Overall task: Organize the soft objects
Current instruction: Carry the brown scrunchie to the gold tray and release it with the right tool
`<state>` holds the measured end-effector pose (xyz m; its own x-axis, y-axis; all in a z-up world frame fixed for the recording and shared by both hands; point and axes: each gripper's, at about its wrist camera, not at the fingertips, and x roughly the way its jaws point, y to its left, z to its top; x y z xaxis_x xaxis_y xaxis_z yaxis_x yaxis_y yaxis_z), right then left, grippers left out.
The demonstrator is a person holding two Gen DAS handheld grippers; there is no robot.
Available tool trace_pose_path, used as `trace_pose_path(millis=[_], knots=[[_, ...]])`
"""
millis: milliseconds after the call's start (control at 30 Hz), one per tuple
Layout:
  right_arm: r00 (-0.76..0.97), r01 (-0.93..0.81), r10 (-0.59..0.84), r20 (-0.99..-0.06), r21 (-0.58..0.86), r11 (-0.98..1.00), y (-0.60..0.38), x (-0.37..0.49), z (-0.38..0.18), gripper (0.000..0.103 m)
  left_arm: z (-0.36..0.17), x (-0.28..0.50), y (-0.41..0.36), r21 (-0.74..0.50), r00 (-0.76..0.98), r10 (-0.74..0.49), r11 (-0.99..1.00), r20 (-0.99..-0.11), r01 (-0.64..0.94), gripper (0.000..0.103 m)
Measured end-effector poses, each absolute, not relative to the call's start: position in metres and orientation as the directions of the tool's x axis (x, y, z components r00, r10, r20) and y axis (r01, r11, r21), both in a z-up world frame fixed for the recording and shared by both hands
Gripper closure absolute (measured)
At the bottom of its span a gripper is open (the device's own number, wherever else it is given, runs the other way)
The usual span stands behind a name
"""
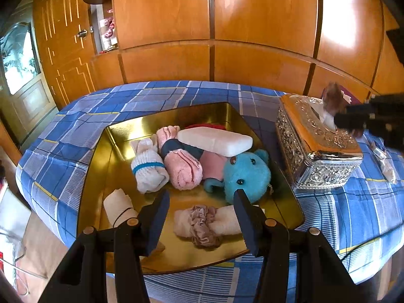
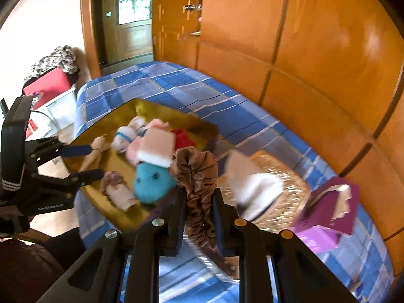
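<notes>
Right wrist view: right gripper (image 2: 197,203) clamped on brown scrunchie (image 2: 194,174), beside gold tray (image 2: 141,106). Carry over tray, lower near blue plush (image 2: 151,179), release gently. Left gripper (image 1: 202,197) half-spread, empty.

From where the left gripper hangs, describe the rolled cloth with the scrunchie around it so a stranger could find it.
Start at the gold tray on the blue plaid bedspread. In its near right corner, in front of the blue plush toy, lies a cream rolled cloth. Only this roll wears a ruffled taupe scrunchie around its middle.
</notes>
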<state>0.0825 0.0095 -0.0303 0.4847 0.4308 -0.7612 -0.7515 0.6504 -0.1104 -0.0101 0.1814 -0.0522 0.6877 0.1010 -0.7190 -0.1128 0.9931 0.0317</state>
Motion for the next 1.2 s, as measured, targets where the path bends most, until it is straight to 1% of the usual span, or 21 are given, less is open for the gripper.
trace_pose_path(millis=[133,400,533,667,767,833,900,1033,1200], knots=[[0.439,-0.777,0.454,-0.775,-0.074,0.625,0.027,0.075,-0.041,0.084,-0.051,-0.01,0.192,0.031,0.69,0.12,0.99,-0.714,-0.14,0.05],[0.36,-0.813,0.512,-0.78,0.006,0.582,0.063,0.063,-0.051,0.084,-0.041,-0.016,0.243,0.013,0.689,0.217,0.958,-0.692,-0.288,0.05],[0.329,-0.825,0.515,-0.791,0.024,0.564,0.085,0.059,-0.062,0.084,-0.036,-0.022,0.272,-0.002,0.684,0.268,0.93,-0.678,-0.367,0.05],[0.305,-0.821,0.506,-0.807,0.047,0.569,0.109,0.063,-0.078,0.084,-0.037,-0.025,0.284,-0.012,0.677,0.288,0.916,-0.678,-0.401,0.049],[0.308,-0.803,0.496,-0.812,0.057,0.593,0.123,0.071,-0.09,0.08,-0.039,-0.024,0.284,-0.015,0.674,0.282,0.917,-0.682,-0.399,0.048],[0.302,-0.797,0.498,-0.813,0.071,0.599,0.132,0.075,-0.097,0.074,-0.04,-0.023,0.281,-0.015,0.675,0.273,0.921,-0.686,-0.389,0.048],[0.302,-0.791,0.489,-0.818,0.071,0.608,0.139,0.077,-0.106,0.062,-0.041,-0.022,0.277,-0.013,0.676,0.266,0.926,-0.687,-0.377,0.047],[0.301,-0.769,0.477,-0.826,0.086,0.634,0.139,0.081,-0.112,0.06,-0.041,-0.021,0.274,-0.015,0.679,0.26,0.929,-0.687,-0.371,0.047],[0.334,-0.754,0.486,-0.808,0.079,0.652,0.124,0.076,-0.104,0.06,-0.04,-0.022,0.272,-0.016,0.681,0.258,0.929,-0.685,-0.369,0.047]])
